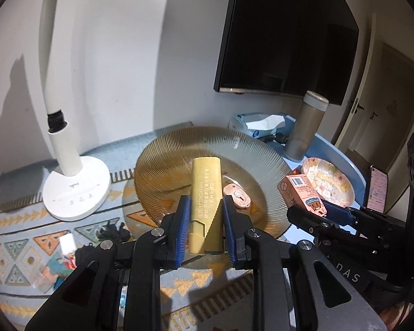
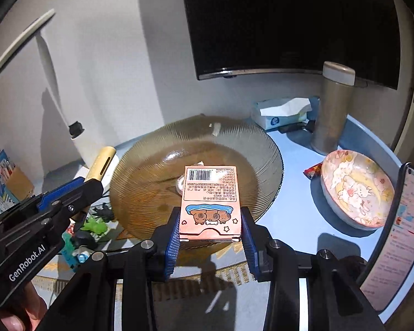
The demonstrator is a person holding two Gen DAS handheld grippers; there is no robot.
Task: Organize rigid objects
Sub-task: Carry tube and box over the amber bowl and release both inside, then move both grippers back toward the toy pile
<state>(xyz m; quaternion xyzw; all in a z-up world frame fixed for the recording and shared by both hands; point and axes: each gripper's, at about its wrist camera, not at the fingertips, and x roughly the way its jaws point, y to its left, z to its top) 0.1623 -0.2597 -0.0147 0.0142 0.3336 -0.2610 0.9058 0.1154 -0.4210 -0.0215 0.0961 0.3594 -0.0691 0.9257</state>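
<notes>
Black flat screen (image 2: 289,24) on white wall, lower edge just above the tabletop clutter. Round light-blue table (image 2: 298,215) with raised rim; bare blue surface between the wide ribbed amber glass dish (image 2: 151,193) and the pink floral bowl (image 2: 356,190). Patterned cloth (image 1: 19,237) under the dish's left side. White desk lamp (image 1: 74,193) stands left of the dish, apart from its rim. Tall grey lidded tumbler (image 2: 331,107) and tissue box (image 2: 278,113) sit near the back edge.

Left gripper (image 1: 205,207): jaws clamped on a flat gold rectangular case (image 1: 205,193) printed with Chinese text, held over the dish. Casing reads "GenRobot.AI".

Right gripper (image 2: 209,229): jaws gripping a pink cartoon-printed carton (image 2: 209,201) by its sides, over the dish's near rim; barcode, "Made in China".
</notes>
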